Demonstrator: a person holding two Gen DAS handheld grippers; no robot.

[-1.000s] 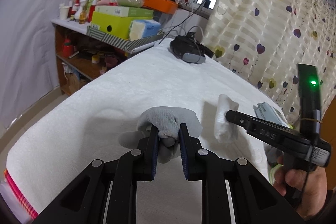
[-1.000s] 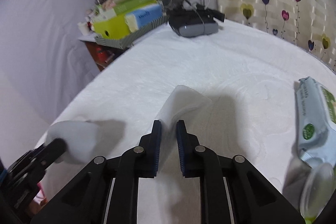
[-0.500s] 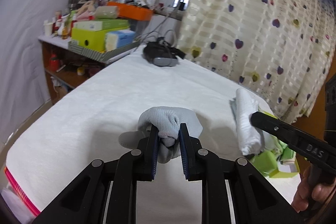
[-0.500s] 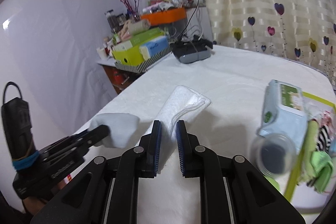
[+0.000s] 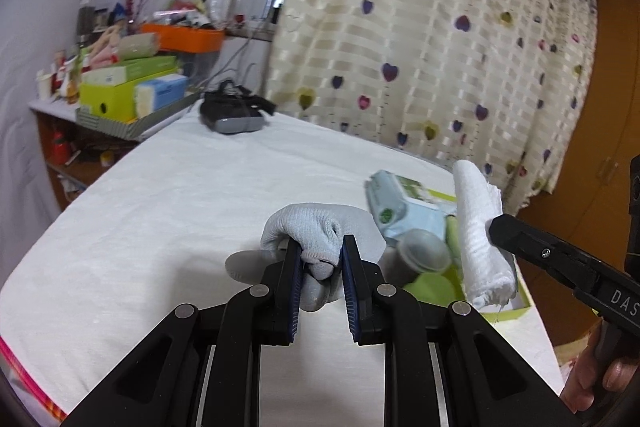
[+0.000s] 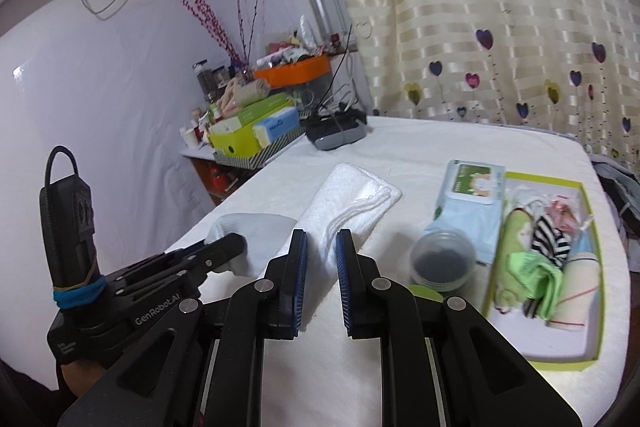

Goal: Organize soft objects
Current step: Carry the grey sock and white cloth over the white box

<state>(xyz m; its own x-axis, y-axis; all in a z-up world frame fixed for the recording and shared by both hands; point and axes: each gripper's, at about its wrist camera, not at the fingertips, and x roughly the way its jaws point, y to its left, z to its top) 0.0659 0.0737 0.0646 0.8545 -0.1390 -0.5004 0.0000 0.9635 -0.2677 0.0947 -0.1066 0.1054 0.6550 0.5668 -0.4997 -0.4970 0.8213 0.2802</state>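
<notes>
A grey sock (image 5: 320, 231) is clamped by the left gripper (image 5: 321, 269); a white towel (image 6: 348, 211) is pinched by the right gripper (image 6: 321, 255), above the bed (image 5: 160, 211).

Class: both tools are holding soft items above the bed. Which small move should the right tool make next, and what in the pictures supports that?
Probably carry the white towel rightward and lower it over the green box. The right tool is clamped on it, lifted off the bed, and the box to its right already holds socks and rolled cloths. The left tool holds a grey sock.
</notes>
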